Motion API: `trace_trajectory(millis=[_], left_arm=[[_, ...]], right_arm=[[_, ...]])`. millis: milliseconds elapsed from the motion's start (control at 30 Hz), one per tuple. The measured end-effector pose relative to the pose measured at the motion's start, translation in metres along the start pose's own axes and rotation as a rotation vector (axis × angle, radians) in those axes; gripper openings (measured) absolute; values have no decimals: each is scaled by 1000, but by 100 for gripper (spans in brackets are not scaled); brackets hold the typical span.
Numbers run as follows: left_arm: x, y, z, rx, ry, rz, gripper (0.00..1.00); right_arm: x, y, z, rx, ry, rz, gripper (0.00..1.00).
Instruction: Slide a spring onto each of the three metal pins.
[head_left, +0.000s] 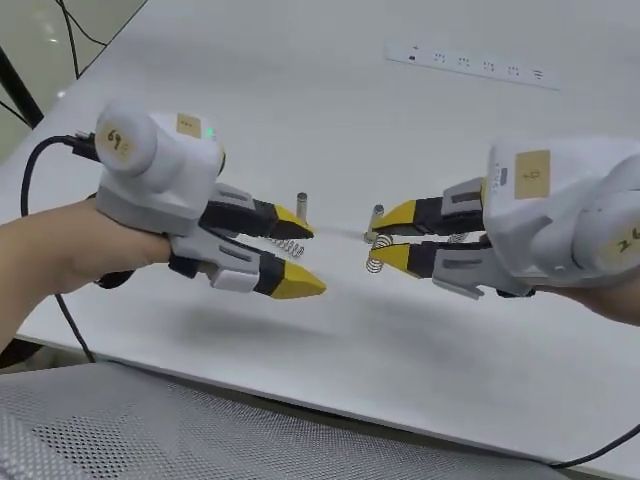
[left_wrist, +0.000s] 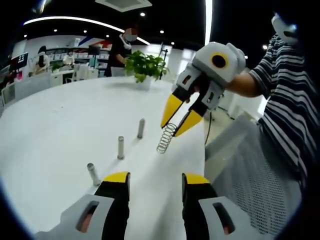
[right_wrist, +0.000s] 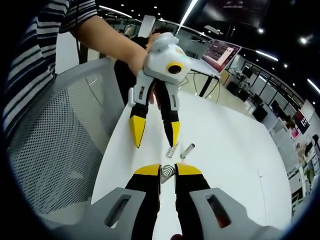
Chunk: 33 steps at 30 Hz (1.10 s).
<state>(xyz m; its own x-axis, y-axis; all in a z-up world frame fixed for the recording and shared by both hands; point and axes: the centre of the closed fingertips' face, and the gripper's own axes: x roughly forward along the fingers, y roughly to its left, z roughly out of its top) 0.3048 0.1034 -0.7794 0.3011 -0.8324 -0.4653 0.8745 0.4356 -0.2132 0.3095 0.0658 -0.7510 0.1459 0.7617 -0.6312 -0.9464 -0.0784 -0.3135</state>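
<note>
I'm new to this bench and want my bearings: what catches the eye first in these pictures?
Two yellow-tipped grippers face each other over the white table: the right gripper has its jaws shut on a small spring, while the left gripper holds its jaws open. Three bare metal pins stand in a row on the table, seen in the left gripper view.

left gripper (head_left: 315, 258): white body, grey+blk jaws, yellow tips
right gripper (head_left: 378, 246): same cols
spring (left_wrist: 165, 138): silver
pins (left_wrist: 120, 147): grey metal
table (head_left: 300, 110): white
sleeve (left_wrist: 285, 80): dk/white stripes
chair mesh (head_left: 200, 430): grey, fine dot pattern
plant (left_wrist: 145, 65): green
power strip (head_left: 470, 64): white
</note>
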Motion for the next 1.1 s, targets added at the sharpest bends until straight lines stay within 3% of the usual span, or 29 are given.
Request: trace_trajectory(millis=[333,733,767,800,900,1100], left_arm=[[-34,26,-18,-42,4,102,54],[-53,40,-20,-67,-53,168,81],[-54,42,-21,-74,-55,179,83],[-56,51,-22,-79,-59,228,87],[-60,56,-22,-94,-70,256,98],[-61,57,-21,-96,-86,258,98]], right_arm=[[0,-4,-8,19,12,-24,7],[3,-8,-13,46,17,-54,7],[3,-8,-13,48,19,-54,7],[3,-8,-14,50,22,-56,7],[4,-10,-16,53,28,-59,7],[6,-14,-16,55,30,-71,7]])
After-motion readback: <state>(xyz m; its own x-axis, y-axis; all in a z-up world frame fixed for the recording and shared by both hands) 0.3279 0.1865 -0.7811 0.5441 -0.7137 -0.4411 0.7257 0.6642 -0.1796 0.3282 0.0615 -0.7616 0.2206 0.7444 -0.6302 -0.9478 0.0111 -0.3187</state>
